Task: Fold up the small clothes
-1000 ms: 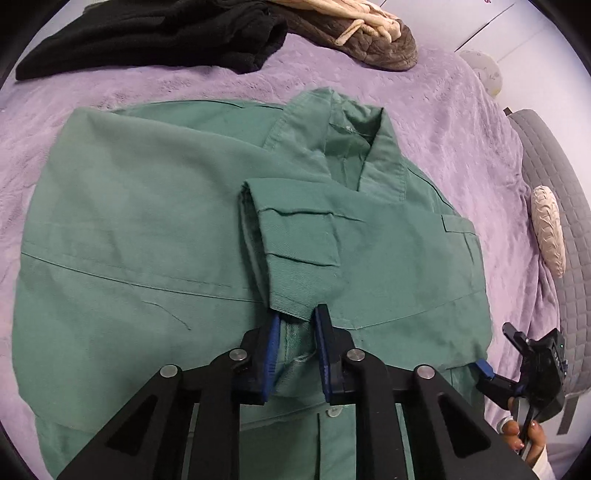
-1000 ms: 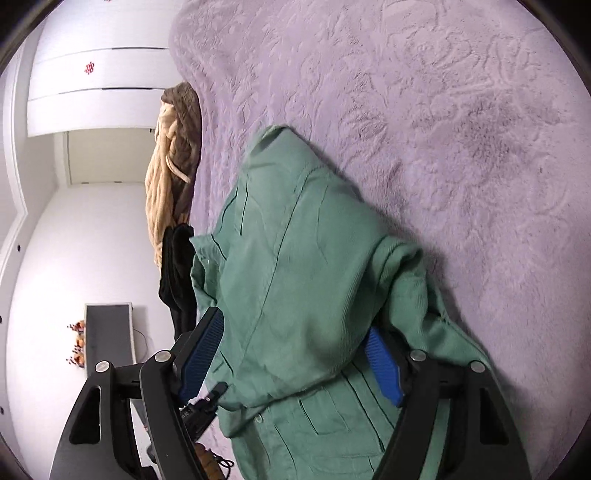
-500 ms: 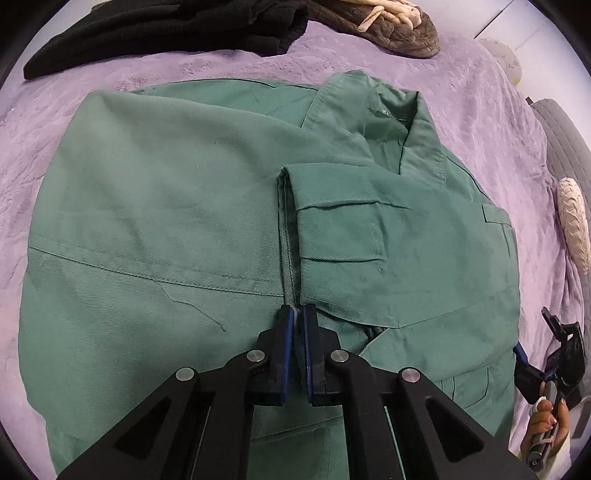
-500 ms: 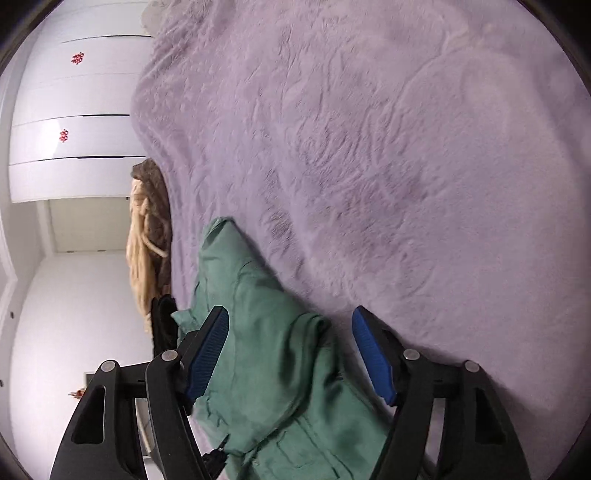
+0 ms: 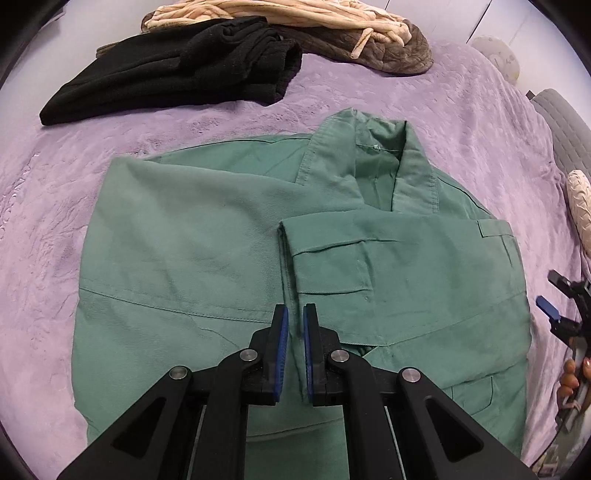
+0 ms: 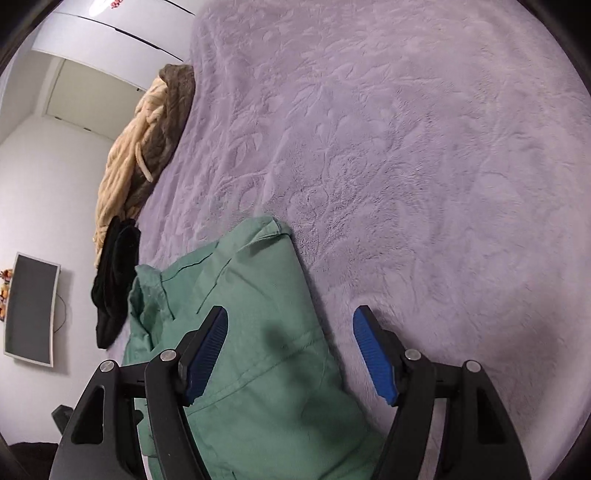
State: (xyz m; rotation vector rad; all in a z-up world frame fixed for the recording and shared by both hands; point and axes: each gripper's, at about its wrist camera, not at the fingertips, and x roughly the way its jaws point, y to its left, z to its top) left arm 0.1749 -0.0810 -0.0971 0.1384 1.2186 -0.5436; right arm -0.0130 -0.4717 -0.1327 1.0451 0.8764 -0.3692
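Observation:
A small green jacket (image 5: 207, 266) lies flat on the purple blanket (image 5: 461, 122), collar at the far side, both sleeves folded in across the body. My left gripper (image 5: 293, 321) hovers over the folded sleeve cuff (image 5: 328, 266), its jaws nearly closed with a narrow gap and nothing between them. My right gripper (image 6: 290, 332) is open and empty, low over the jacket's right edge (image 6: 266, 332). It also shows at the right edge of the left wrist view (image 5: 557, 314), off the jacket.
A folded black garment (image 5: 177, 66) and a beige and brown pile (image 5: 314, 26) lie at the far side of the bed. A grey quilted cushion (image 5: 569, 133) and a cream pillow (image 5: 580, 206) sit at the right. The blanket (image 6: 406, 147) stretches beyond the jacket.
My left gripper closed its jaws, let go of the sleeve cuff and pulled back and up. My right gripper released the jacket's right side, which now lies flat, and drew away.

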